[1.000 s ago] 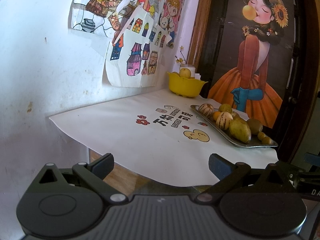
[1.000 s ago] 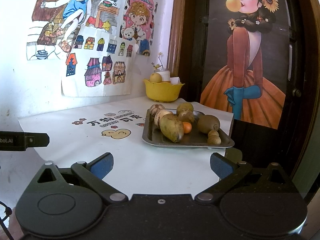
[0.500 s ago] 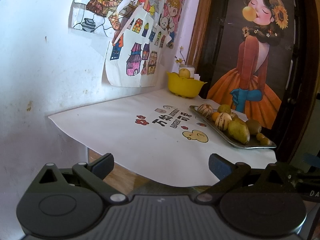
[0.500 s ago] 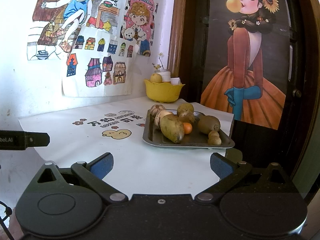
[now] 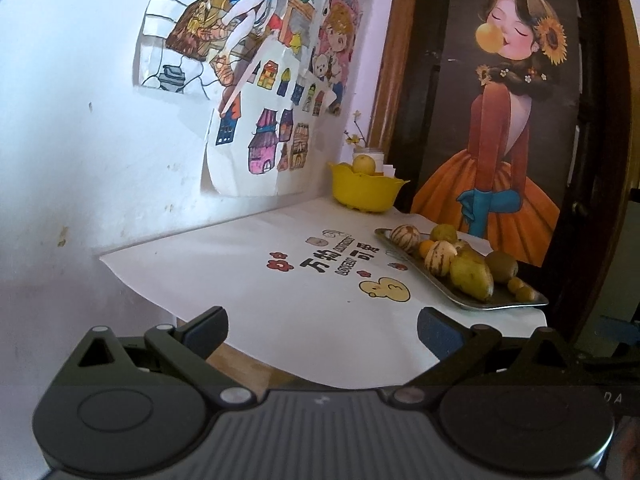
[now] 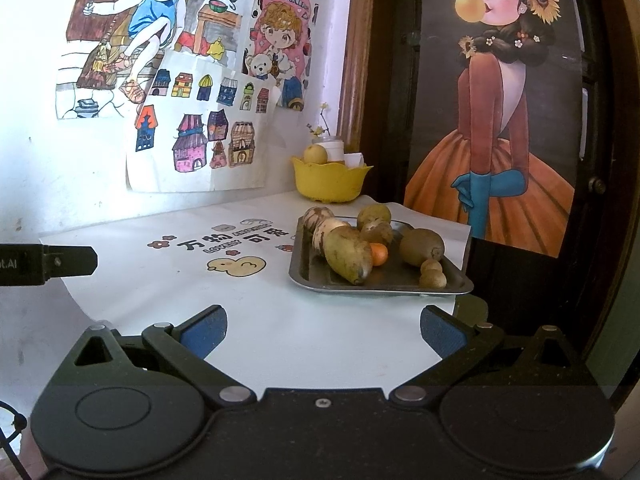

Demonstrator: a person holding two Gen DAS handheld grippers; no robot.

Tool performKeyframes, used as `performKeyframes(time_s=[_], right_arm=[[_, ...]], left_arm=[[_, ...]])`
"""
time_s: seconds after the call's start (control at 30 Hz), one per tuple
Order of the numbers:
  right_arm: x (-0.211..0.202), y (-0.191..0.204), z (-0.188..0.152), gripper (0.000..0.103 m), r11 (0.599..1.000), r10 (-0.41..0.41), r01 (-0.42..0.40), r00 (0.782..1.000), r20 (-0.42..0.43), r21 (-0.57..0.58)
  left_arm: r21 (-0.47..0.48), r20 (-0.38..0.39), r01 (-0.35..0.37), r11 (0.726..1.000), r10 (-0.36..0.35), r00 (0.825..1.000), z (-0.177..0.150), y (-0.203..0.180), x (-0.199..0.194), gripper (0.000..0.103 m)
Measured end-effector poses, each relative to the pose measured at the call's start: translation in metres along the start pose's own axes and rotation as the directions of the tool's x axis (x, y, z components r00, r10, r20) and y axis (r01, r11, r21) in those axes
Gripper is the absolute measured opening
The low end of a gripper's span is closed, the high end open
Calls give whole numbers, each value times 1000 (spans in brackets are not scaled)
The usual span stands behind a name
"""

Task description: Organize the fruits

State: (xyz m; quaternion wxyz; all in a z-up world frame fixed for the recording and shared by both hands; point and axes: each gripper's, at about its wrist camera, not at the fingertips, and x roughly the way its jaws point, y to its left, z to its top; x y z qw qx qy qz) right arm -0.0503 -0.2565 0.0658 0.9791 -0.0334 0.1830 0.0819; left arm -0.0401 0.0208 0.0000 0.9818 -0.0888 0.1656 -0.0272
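"LOVELY" on white mat (image 6: pixel 248 304)

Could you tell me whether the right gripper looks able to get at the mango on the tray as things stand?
Probably yes: the right gripper is open, and the mango lies at the tray's near edge with only bare tablecloth between.

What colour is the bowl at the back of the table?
Yellow: the bowl is plain yellow with one pale yellow fruit inside, clearest in the right wrist view.

Domestic room: children's coloured drawings (image 6: pixel 172 80) taped to white wall, painted girl poster (image 6: pixel 496 112) on dark door, cartoon-printed cloth (image 6: pixel 240 264) covering desk.
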Motion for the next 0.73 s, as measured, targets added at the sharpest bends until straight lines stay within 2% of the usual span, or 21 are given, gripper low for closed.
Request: performKeyframes(time_s=[0.73], right_arm=[[1, 4, 0, 102, 1000, 7, -7, 1000, -9, -2]], left_arm=[[-10, -4, -7, 1000, 7, 1000, -1, 4, 4, 103]])
